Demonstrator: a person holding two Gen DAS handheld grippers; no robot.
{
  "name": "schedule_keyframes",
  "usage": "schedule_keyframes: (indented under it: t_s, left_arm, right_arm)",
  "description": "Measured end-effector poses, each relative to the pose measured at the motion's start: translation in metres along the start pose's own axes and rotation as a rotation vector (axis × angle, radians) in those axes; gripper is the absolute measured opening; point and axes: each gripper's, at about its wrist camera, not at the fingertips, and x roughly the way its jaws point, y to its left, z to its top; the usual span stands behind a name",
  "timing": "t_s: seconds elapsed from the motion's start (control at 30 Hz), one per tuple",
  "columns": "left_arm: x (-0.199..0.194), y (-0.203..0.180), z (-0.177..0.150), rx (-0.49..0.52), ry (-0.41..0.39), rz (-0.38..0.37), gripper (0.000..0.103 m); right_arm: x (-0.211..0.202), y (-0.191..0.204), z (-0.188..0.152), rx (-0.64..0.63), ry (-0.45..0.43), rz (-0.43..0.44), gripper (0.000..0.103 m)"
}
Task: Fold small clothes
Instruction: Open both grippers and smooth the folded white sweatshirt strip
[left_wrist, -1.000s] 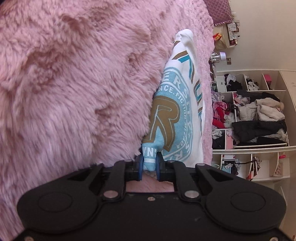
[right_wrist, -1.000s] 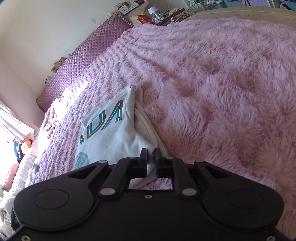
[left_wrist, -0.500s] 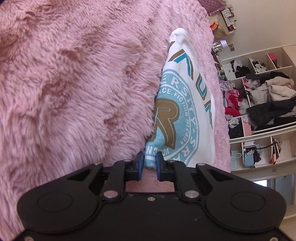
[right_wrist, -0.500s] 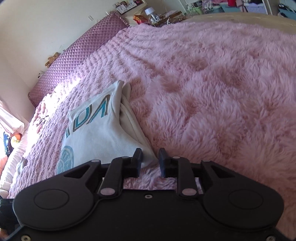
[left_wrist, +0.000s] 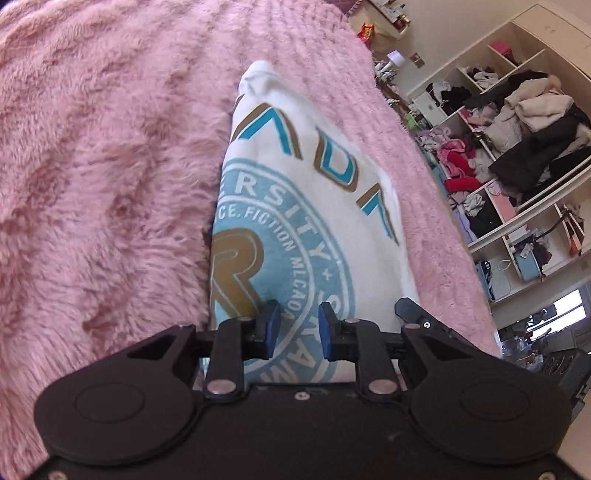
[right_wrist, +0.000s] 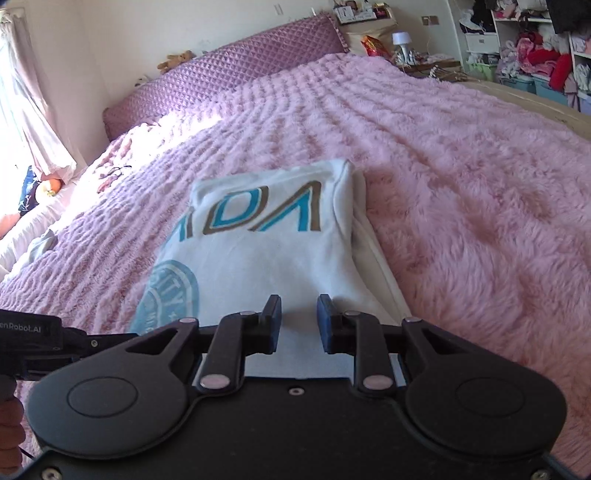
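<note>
Left gripper (left_wrist: 295, 325) has just been letting go, right gripper (right_wrist: 297, 321) stands parted too, nothing between either's pads. The folded white shirt (right_wrist: 273, 258) lies flat on the pink blanket (right_wrist: 461, 184), long axis running away toward the purple headboard (right_wrist: 236, 77).

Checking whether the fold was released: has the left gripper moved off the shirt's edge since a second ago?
Yes. The left gripper, jaws just opened, has pulled back from the white printed shirt, which lies flat on the pink blanket.
</note>
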Motion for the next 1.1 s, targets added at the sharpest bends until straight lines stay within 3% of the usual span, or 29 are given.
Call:
schedule_keyframes:
  t_s: [0.1, 0.17, 0.27, 0.33, 0.47, 0.53, 0.6, 0.67, 0.73, 0.83, 0.9, 1.0, 1.1]
  left_arm:
    - [0.009, 0.013, -0.001, -0.033, 0.020, -0.006, 0.015]
    - [0.006, 0.012, 0.007, -0.050, 0.028, -0.024, 0.013]
    - [-0.001, 0.000, 0.024, -0.031, -0.017, -0.049, 0.023]
    - [0.000, -0.012, 0.039, 0.011, -0.066, -0.039, 0.035]
    - [0.025, -0.015, 0.066, 0.051, -0.057, 0.018, 0.036]
    - [0.040, -0.008, 0.070, 0.062, -0.020, 0.047, 0.027]
    - [0.044, -0.005, 0.081, 0.067, 0.013, 0.024, 0.026]
    - [0.036, -0.003, 0.097, 0.070, -0.051, -0.027, 0.037]
    - [0.029, 0.002, 0.120, 0.036, -0.153, -0.014, 0.052]
    - [0.045, 0.016, 0.162, 0.008, -0.212, 0.076, 0.052]
    - [0.069, 0.032, 0.188, -0.038, -0.170, 0.109, 0.052]
    - [0.099, 0.045, 0.209, -0.098, -0.105, 0.081, 0.052]
    - [0.116, 0.043, 0.218, -0.108, -0.119, 0.033, 0.049]
  right_arm:
    - [-0.002, -0.016, -0.009, 0.047, 0.018, 0.012, 0.013]
    - [-0.006, -0.018, -0.005, 0.048, 0.033, 0.029, 0.013]
    - [-0.010, -0.005, 0.011, 0.023, 0.003, 0.064, 0.024]
    - [-0.005, 0.005, 0.023, 0.013, -0.027, 0.104, 0.030]
    - [0.019, 0.013, 0.036, 0.013, 0.001, 0.095, 0.031]
    - [0.033, 0.008, 0.032, 0.004, 0.055, 0.043, 0.030]
    - [0.036, -0.003, 0.024, 0.020, 0.054, 0.065, 0.029]
    - [0.033, -0.011, 0.021, 0.042, 0.039, 0.098, 0.029]
    - [0.033, -0.013, 0.020, 0.050, 0.036, 0.109, 0.029]
    - [0.035, -0.011, 0.020, 0.051, 0.039, 0.106, 0.029]
    - [0.035, -0.010, 0.020, 0.046, 0.041, 0.109, 0.029]
    - [0.034, -0.014, 0.018, 0.041, 0.033, 0.132, 0.029]
    - [0.033, -0.019, 0.017, 0.051, 0.029, 0.156, 0.029]
